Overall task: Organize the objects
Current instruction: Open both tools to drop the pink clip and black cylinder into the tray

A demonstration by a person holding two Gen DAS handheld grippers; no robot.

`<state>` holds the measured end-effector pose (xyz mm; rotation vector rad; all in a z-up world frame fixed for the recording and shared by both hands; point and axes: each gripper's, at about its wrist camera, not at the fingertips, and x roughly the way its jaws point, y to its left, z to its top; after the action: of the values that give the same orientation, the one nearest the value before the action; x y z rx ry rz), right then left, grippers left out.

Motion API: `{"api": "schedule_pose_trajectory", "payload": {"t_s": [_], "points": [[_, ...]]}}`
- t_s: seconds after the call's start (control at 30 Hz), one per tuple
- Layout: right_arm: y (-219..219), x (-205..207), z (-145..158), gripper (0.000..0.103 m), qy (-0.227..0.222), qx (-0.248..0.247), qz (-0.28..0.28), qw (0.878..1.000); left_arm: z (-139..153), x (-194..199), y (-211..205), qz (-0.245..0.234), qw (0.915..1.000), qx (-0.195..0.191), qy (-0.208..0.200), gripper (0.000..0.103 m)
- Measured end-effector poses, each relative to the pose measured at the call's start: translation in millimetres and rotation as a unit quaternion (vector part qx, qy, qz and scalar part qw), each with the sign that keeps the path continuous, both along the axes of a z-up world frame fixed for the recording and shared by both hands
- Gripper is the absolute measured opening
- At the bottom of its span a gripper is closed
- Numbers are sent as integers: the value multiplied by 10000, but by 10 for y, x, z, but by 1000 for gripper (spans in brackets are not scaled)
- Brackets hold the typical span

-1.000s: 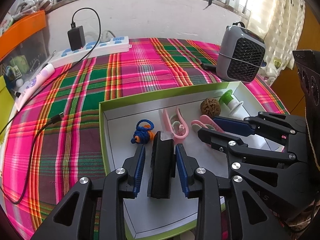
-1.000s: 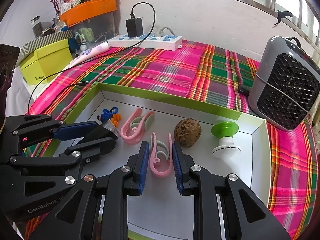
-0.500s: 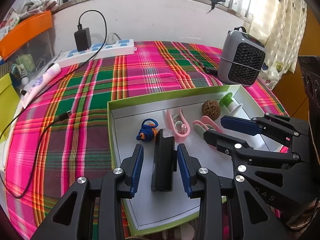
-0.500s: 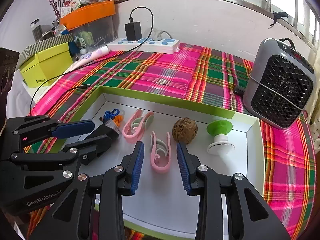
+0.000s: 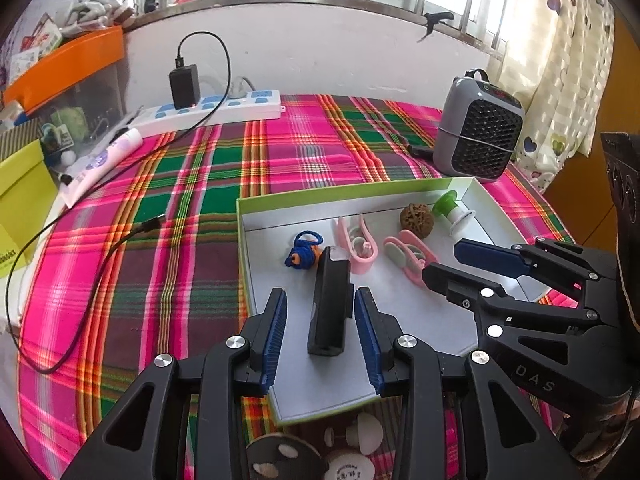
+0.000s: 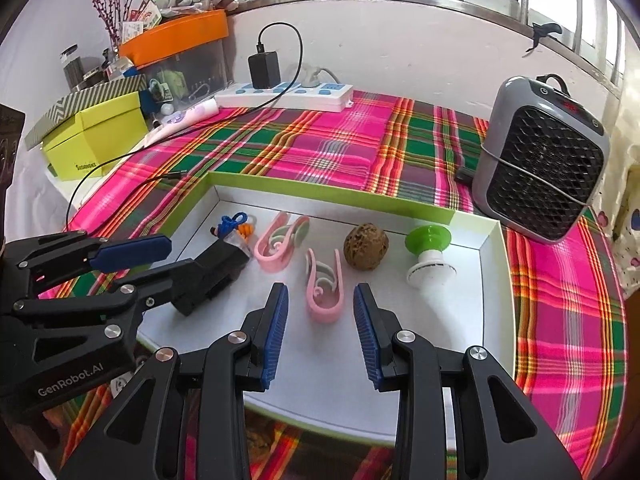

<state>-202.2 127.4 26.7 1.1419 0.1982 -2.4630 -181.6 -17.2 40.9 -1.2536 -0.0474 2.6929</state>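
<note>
Risking a snag: both jaws released over placed items.
Lifting crookedly, left gripper (image 5: 320, 336) could drag the black block (image 5: 330, 300) between its jaws; right gripper (image 6: 320, 332) could nudge the pink clip (image 6: 324, 284) just ahead.

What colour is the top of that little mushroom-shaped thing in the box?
Bright green, on a white base: the mushroom-shaped thing shows best in the right wrist view.

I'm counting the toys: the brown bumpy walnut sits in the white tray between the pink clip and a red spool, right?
Not quite: the spool is green-topped and white, not red. The right wrist view shows the brown bumpy walnut in the white tray between it and the pink clip.
</note>
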Motion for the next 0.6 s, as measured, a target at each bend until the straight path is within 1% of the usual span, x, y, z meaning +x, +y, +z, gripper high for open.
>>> {"api": "schedule_pose_trajectory", "payload": {"t_s": [0.1, 0.2, 0.3, 0.4, 0.5, 0.6], "points": [[-10, 59, 20, 35, 20, -12, 5, 10000, 11, 52, -16, 33, 10000, 14, 18, 33], [-12, 105, 37, 35, 42, -14, 0, 10000, 28, 103, -19, 63, 9999, -64, 75, 33], [-6, 157, 54, 35, 58, -34, -21, 10000, 47, 157, -32, 65, 9999, -21, 98, 33], [-6, 205, 75, 35, 84, -46, -40, 9999, 76, 218, -24, 88, 9997, -100, 180, 33], [5, 267, 109, 35, 147, -55, -46, 9999, 101, 284, -37, 107, 9996, -66, 235, 33], [14, 333, 128, 35, 185, -84, -50, 9998, 136, 366, -28, 145, 9990, -194, 386, 33]]}}
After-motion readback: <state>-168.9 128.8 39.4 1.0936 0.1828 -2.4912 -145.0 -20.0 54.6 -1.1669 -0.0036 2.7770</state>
